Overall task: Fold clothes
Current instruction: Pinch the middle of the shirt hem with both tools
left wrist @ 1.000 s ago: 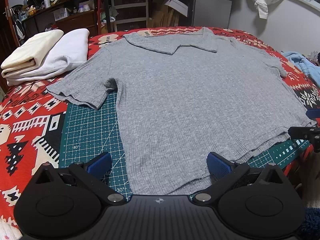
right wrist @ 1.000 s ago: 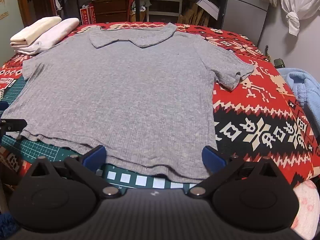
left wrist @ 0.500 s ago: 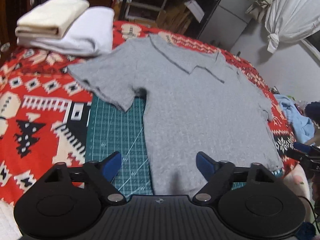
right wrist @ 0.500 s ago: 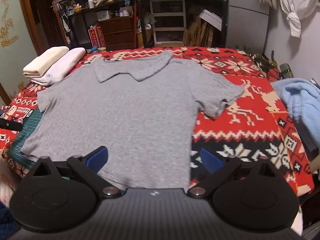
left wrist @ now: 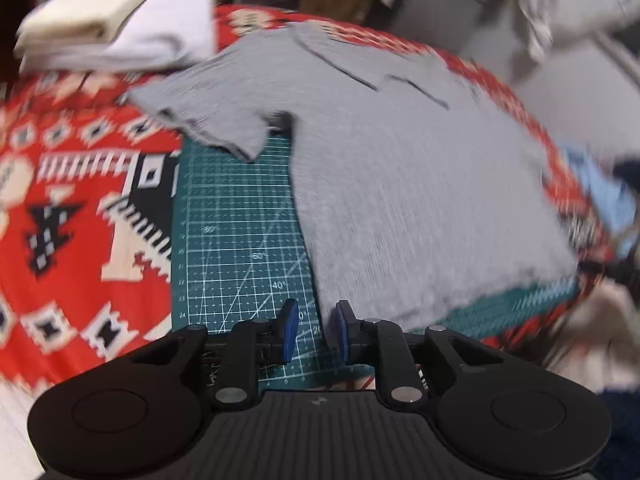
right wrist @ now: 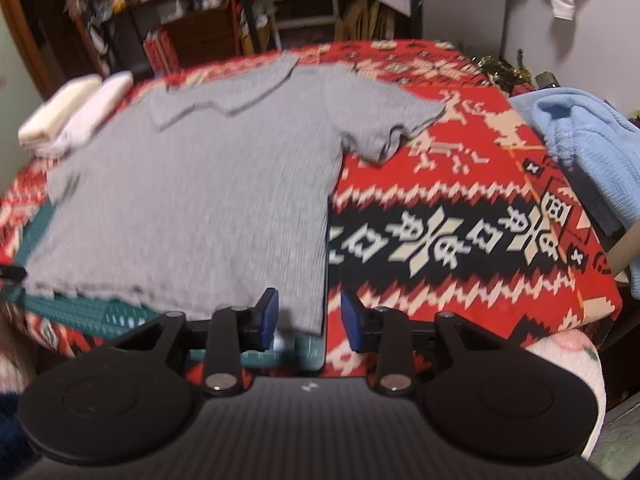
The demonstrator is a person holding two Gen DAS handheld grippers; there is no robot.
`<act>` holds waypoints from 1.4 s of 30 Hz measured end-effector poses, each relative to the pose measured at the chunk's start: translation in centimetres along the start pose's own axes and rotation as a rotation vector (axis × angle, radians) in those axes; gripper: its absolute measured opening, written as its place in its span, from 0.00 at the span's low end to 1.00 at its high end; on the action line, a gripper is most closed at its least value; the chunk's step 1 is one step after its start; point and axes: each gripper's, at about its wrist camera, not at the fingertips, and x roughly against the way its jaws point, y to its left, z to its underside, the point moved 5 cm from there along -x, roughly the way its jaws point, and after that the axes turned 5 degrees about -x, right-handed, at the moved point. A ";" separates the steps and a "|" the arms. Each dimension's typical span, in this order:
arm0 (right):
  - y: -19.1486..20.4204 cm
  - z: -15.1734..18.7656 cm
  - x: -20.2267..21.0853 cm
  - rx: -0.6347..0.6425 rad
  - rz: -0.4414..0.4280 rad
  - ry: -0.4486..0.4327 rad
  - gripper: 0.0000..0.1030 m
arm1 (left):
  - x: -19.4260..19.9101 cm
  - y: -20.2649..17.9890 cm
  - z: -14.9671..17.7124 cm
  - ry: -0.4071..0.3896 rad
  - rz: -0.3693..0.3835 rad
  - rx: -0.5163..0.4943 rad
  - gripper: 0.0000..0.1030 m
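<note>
A grey ribbed collared shirt [left wrist: 400, 184] lies flat, collar away from me, partly on a green cutting mat [left wrist: 232, 240]. My left gripper [left wrist: 317, 330] is at the shirt's bottom-left hem corner; its jaws stand narrowed with a small gap, and the mat shows between them. In the right wrist view the shirt [right wrist: 200, 200] fills the left half. My right gripper [right wrist: 308, 318] straddles its bottom-right hem corner, still apart with the cloth edge in the gap. Both views are motion-blurred.
A red patterned blanket [right wrist: 460, 220] covers the bed. Folded cream and white clothes [left wrist: 120, 28] are stacked at the far left corner. A light blue garment [right wrist: 588, 148] lies at the right edge. Shelves and boxes stand behind the bed.
Both grippers have moved outward to the shirt's two bottom corners and dropped closer to the hem. Their fingers have narrowed from wide open to a small gap.
</note>
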 end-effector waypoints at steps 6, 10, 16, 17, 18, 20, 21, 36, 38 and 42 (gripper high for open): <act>-0.3 1.0 0.2 -0.028 -0.004 0.020 0.25 | 0.2 -1.3 0.7 0.032 -0.077 -0.141 0.18; -0.9 0.5 1.2 -0.070 -0.017 -0.011 0.25 | 0.8 -1.3 0.5 0.024 -0.070 -0.127 0.18; -0.9 0.0 0.6 -0.075 -0.024 0.009 0.26 | 0.7 -0.3 -0.6 0.010 -0.006 0.012 0.22; -0.9 0.0 0.4 -0.075 -0.028 0.014 0.26 | 0.4 -0.3 -0.6 0.017 -0.013 0.006 0.22; -0.8 0.0 0.2 -0.074 -0.031 0.018 0.26 | 0.1 -0.2 -0.4 0.027 -0.014 0.005 0.22; -0.7 0.0 -0.2 -0.068 -0.038 0.027 0.25 | -0.1 -0.5 -0.3 0.028 0.012 -0.018 0.22; -0.6 0.1 -0.3 -0.063 -0.043 0.032 0.22 | -0.2 -0.7 -0.2 0.028 0.025 -0.030 0.22; 0.3 -1.6 0.1 -0.041 -0.102 0.041 0.03 | -0.1 -1.3 -1.1 0.025 0.089 -0.031 0.03; 0.2 -2.7 0.6 -0.082 -0.141 0.020 0.03 | 0.8 -0.7 -1.9 -0.003 0.124 0.029 0.03; -0.5 -6.2 2.0 -0.148 -0.195 -0.058 0.03 | 2.9 0.4 -4.2 -0.094 0.199 0.145 0.02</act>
